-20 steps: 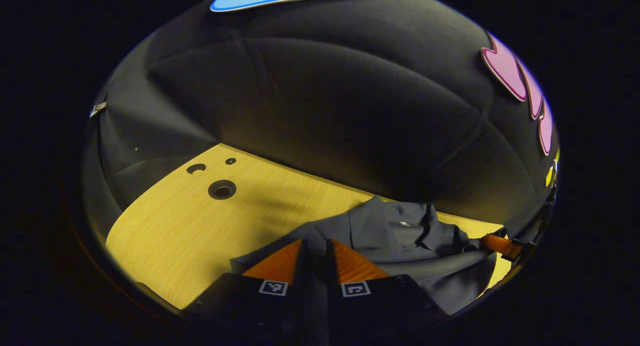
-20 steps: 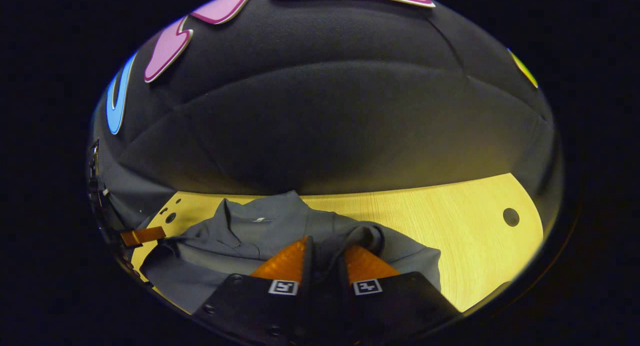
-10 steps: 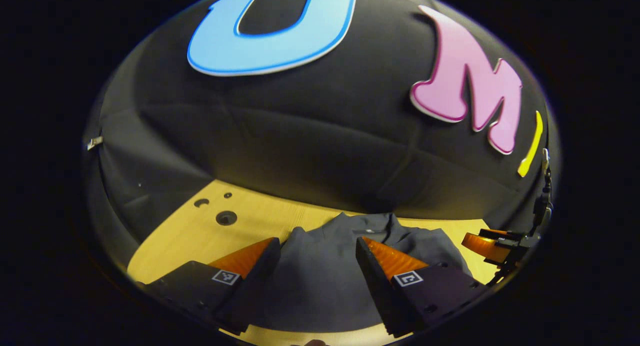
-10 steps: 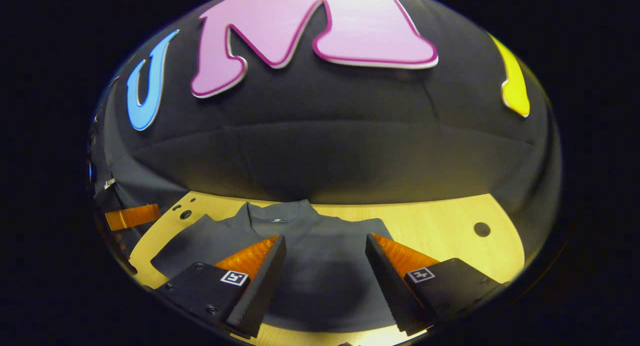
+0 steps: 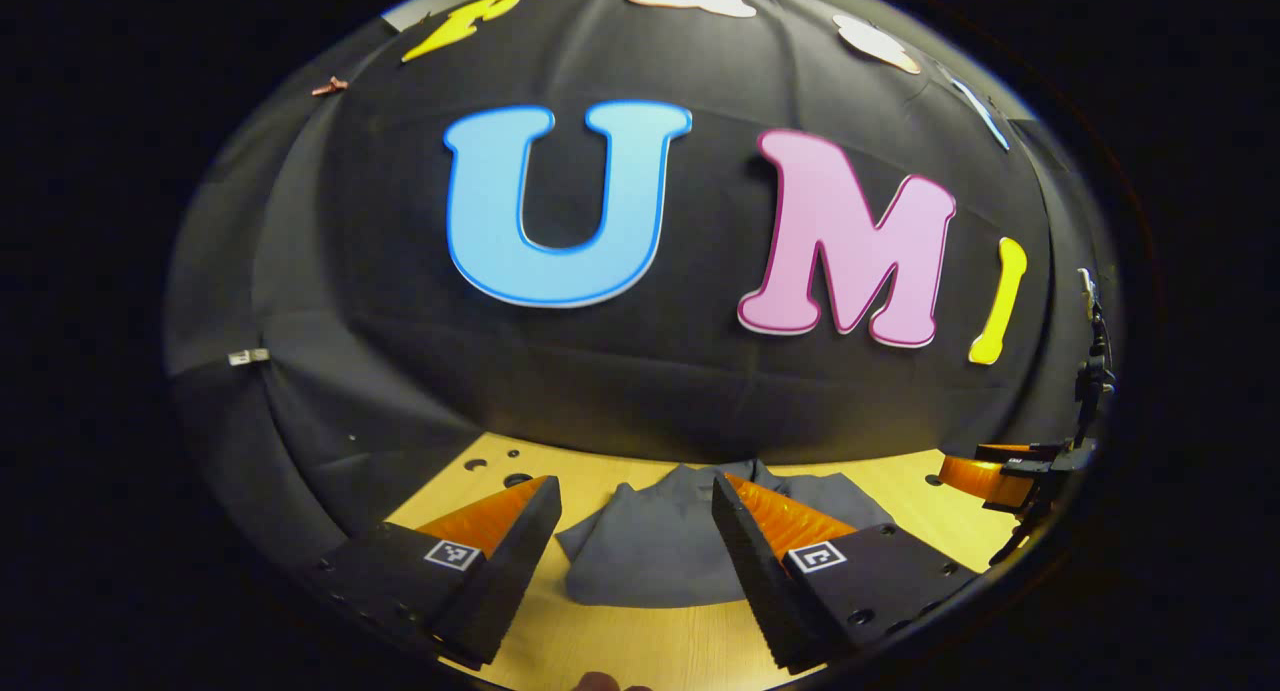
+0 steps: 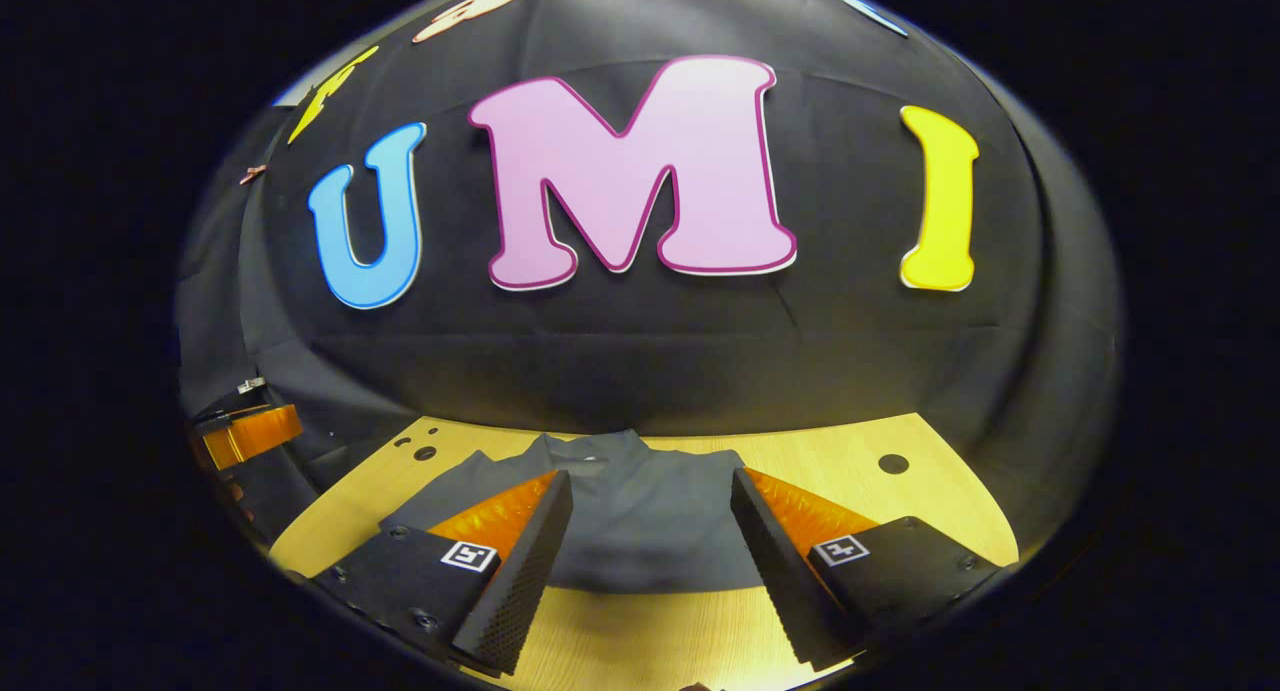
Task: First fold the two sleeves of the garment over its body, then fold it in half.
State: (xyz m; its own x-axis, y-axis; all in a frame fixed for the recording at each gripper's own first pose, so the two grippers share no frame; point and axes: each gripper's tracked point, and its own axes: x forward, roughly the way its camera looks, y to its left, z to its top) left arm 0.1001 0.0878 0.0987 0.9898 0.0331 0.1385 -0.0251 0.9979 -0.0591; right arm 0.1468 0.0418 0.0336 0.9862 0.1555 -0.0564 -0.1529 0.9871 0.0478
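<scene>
Left claw (image 5: 635, 531), right claw (image 6: 650, 526) both agape above folded grey garment (image 6: 640, 521); collar label unreadable.

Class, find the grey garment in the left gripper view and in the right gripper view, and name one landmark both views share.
Left gripper view: the garment lies bottom centre, between the gripper's open fingers.
Right gripper view: the garment lies bottom centre, folded on the table.
Shared landmark: the garment's collar at its far edge.

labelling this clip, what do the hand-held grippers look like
Each hand-held gripper, left and right, has two wedge-shaped fingers with ribbed outer faces and fine-toothed inner faces, on dark blocks with visible screws. Each block carries a small square black-and-white marker.
</scene>
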